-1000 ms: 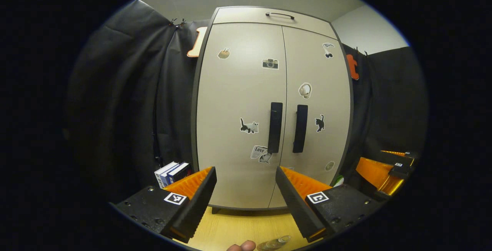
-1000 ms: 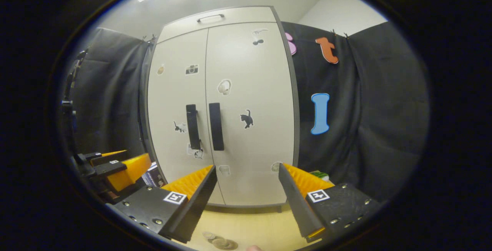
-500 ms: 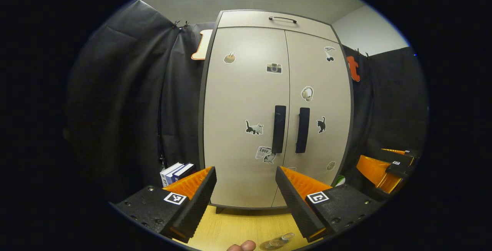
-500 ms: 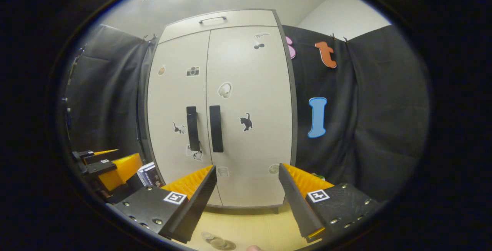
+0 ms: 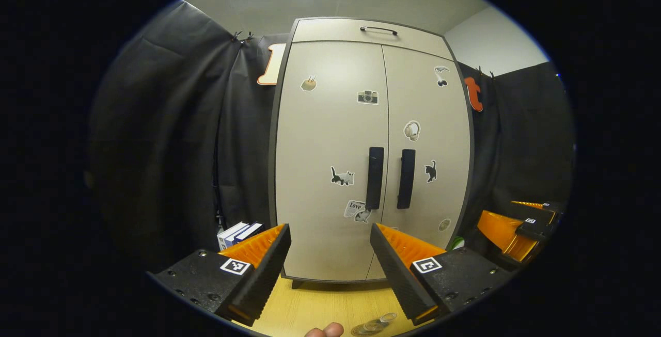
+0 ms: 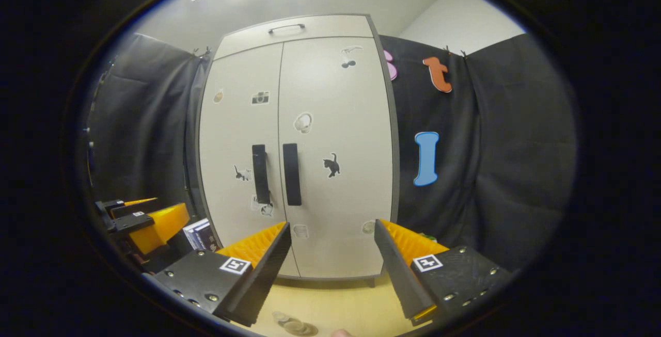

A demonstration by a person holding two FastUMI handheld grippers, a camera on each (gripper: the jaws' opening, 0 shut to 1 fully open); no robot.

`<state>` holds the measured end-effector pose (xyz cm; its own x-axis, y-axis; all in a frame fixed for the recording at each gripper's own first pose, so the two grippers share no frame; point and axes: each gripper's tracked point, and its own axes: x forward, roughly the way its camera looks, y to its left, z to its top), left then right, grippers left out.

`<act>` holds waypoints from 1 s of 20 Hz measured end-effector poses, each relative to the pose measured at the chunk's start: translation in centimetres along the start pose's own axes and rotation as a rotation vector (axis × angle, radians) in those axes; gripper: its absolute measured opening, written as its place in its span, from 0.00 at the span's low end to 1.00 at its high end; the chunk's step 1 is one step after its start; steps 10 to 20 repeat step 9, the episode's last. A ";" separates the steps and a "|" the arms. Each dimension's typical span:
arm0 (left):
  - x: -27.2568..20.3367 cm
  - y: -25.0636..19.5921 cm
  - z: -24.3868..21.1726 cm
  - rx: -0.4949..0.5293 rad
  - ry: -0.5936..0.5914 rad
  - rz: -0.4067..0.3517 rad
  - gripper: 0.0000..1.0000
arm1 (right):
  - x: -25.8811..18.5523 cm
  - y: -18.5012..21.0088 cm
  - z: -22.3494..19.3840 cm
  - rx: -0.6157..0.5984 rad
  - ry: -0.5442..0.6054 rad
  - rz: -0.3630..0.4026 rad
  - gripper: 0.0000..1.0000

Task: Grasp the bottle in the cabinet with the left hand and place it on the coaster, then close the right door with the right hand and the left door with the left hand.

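Note:
The beige cabinet stands on the wooden table with its left door and right door both flush, black handles side by side. A clear bottle shows at the bottom edge, apparently on a round coaster; it appears again as the bottle. My left gripper is open and holds nothing, a short way in front of the doors. Facing the cabinet, my right gripper is open too. Each gripper appears off to the side in the other's view.
A few books stand left of the cabinet on the wooden table. A small green item lies at its right foot. A fingertip shows at the lower edge. Black cloth walls close both sides.
Both grippers have drawn back slightly from the cabinet, which now looks a little smaller and lower in view. The doors and jaws stayed as they were.

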<state>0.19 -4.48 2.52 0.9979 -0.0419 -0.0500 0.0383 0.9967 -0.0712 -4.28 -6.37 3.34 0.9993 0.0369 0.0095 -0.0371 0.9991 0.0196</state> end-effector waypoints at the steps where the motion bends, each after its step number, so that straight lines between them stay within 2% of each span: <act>1: 0.0 0.0 0.1 0.001 0.000 0.000 0.98 | 0.0 0.0 0.1 0.001 -0.001 0.000 0.98; 20: -0.5 -0.2 0.2 0.007 0.000 -0.004 0.98 | -0.4 -0.2 0.0 0.008 0.004 0.000 0.98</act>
